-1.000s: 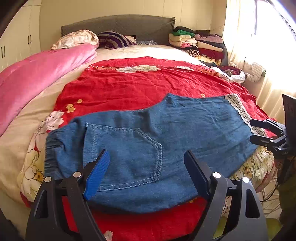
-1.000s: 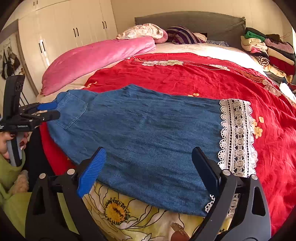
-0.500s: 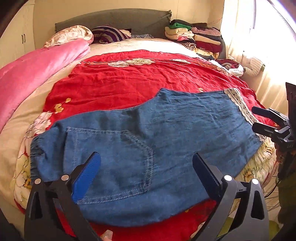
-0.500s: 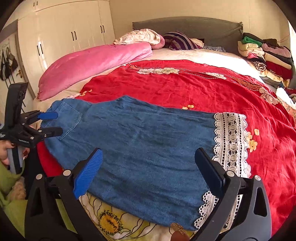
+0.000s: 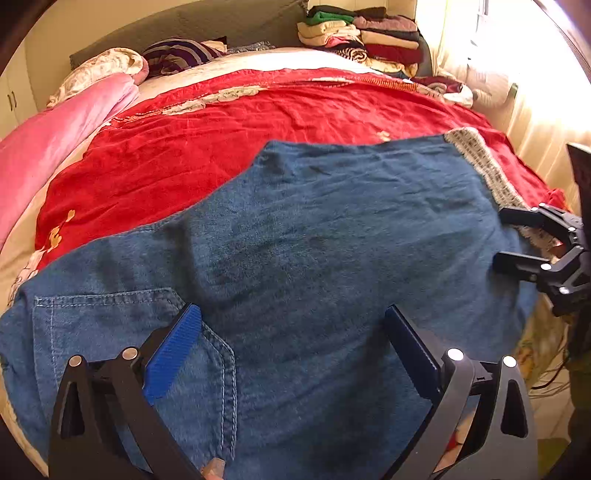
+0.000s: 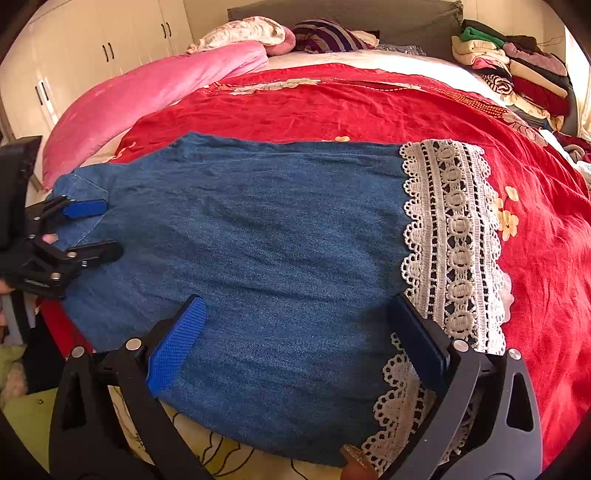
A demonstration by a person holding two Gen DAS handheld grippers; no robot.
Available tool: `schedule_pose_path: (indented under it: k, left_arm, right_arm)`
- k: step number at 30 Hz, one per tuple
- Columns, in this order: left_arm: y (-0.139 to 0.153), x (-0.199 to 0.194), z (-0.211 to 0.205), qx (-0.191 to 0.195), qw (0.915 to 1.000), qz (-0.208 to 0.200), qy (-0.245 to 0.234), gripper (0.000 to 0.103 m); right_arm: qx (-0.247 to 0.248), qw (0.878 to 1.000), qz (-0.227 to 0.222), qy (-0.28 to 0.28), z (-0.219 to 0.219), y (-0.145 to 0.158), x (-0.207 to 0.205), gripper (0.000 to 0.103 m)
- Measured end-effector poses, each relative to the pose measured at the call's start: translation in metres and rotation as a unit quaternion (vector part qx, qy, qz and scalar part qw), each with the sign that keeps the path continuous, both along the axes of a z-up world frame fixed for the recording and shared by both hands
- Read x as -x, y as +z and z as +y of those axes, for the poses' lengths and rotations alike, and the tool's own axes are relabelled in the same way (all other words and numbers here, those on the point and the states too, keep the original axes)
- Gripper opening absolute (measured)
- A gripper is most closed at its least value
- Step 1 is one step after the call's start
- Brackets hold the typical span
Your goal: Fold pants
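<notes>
A: What does the room hold?

B: A bed under a red bedspread (image 6: 332, 107) with flower embroidery. A pink quilt (image 6: 147, 96) is rolled along its left side, a grey headboard (image 6: 388, 18) stands at the far end, and folded clothes (image 6: 517, 70) are stacked at the far right corner. White wardrobe doors (image 6: 92, 48) line the left wall; in the left wrist view a bright curtained window (image 5: 535, 74) fills the right.

A: And the pants?

B: The denim pants (image 6: 277, 240) lie flat across the near edge of the bed, pocket end to the left and white lace cuff (image 6: 454, 236) to the right.

A: The grippers?

B: The left gripper (image 5: 291, 350) hovers over the pocket (image 5: 110, 332) end, jaws spread wide, gripping nothing. The right gripper (image 6: 295, 339) hangs over the near hem beside the lace, equally wide apart and empty.
</notes>
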State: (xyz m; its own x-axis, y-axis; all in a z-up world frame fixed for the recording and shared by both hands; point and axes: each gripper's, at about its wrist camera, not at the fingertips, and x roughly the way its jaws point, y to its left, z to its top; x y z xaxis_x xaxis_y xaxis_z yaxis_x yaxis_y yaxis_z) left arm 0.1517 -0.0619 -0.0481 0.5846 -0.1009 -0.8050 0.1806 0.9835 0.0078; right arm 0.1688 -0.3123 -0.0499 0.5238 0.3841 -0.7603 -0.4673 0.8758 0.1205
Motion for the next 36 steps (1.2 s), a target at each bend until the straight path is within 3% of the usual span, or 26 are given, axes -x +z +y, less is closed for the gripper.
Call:
schedule_pose_path:
  k: [3, 9, 13, 18, 30, 36]
  left_arm:
    - [-0.007, -0.005, 0.004, 0.01, 0.9999, 0.003, 0.003, 0.099]
    - [0.008, 0.002, 0.006, 0.026, 0.9996, 0.0, 0.007, 0.098]
    - [0.025, 0.009, 0.004, 0.05, 0.9987, -0.013, 0.001, 0.098]
    - [0.047, 0.011, -0.001, 0.051, 0.998, -0.037, -0.006, 0.098]
    - [0.072, -0.004, -0.024, 0.037, 0.9975, -0.051, -0.032, 0.099]
    - [0.081, -0.018, -0.041, 0.03, 0.9969, -0.053, -0.05, 0.099]
  right_arm:
    - [0.02, 1.0, -0.013, -0.003, 0.007, -0.001, 0.003, 0.094]
    - [-0.037, 0.999, -0.021, -0.026, -0.012, 0.015, 0.01, 0.094]
    - [-0.041, 0.998, -0.036, -0.043, -0.024, 0.025, 0.016, 0.094]
    - [-0.043, 0.996, -0.051, -0.057, -0.036, 0.035, 0.022, 0.094]
    - [-0.047, 0.99, -0.098, -0.086, -0.063, 0.061, 0.038, 0.094]
    - [-0.049, 0.988, -0.099, -0.109, -0.077, 0.061, 0.034, 0.094]
